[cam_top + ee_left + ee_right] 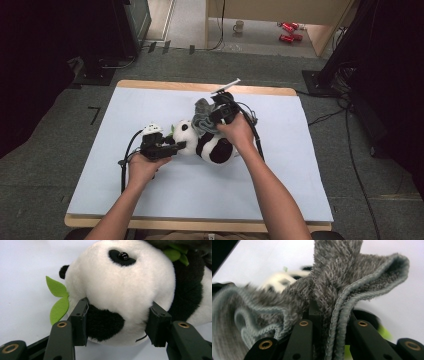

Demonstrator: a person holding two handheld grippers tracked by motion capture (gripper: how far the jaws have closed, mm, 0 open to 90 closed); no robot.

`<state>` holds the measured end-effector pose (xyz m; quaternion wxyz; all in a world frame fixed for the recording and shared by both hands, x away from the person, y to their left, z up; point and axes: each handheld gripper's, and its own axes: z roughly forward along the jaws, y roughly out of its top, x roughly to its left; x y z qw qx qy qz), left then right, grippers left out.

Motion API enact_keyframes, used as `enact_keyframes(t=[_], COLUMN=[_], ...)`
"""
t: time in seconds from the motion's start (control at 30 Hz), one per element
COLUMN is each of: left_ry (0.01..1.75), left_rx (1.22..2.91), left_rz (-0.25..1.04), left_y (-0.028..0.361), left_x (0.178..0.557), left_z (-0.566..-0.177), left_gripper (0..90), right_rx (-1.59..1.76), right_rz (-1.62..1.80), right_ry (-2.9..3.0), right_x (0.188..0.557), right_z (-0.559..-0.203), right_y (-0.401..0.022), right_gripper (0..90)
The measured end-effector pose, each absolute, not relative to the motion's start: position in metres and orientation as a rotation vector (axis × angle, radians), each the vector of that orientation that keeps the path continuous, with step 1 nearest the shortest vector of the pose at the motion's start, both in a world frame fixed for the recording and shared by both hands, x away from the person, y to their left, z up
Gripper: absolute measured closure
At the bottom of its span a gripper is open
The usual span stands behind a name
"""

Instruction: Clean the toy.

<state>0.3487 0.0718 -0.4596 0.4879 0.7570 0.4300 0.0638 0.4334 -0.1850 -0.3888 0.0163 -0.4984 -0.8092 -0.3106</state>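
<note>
With the panda (207,142) lying mid-desk (100,190) and its head clamped by the left gripper (175,146), the cloth (202,120), pinched by the right gripper (216,116), is being laid over the body; careful draping is judged next.

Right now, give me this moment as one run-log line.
left gripper: shut on panda plush head | right gripper: shut on grey cloth, over panda's body | table sheet: panda lying on it
</note>
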Motion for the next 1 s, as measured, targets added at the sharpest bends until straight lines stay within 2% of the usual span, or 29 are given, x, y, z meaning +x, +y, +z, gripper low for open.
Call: enact_keyframes(t=[0.23, 0.43, 0.7, 1.0], left_ry=[1.050, 1.052, 1.054, 1.064], left_rx=[1.824, 1.813, 1.806, 1.798], left_rz=[0.147, 0.130, 0.130, 0.125], left_y=[0.069, 0.070, 0.069, 0.067], left_x=[0.353, 0.355, 0.351, 0.347], left_z=[-0.458, -0.458, -0.454, -0.452], left_gripper=[45.6, 45.3, 45.1, 46.7], right_rx=[-1.698, -1.653, -1.521, -1.317], right_rz=[-0.991, -1.031, -1.279, -1.250], right_ry=[-2.429, -2.403, -2.386, -2.481], right_x=[0.431, 0.431, 0.425, 0.412], right_z=[-0.388, -0.376, -0.345, -0.345], right_y=[-0.231, -0.234, -0.205, -0.147], right_gripper=[78.1, 78.1, 78.1, 78.1])
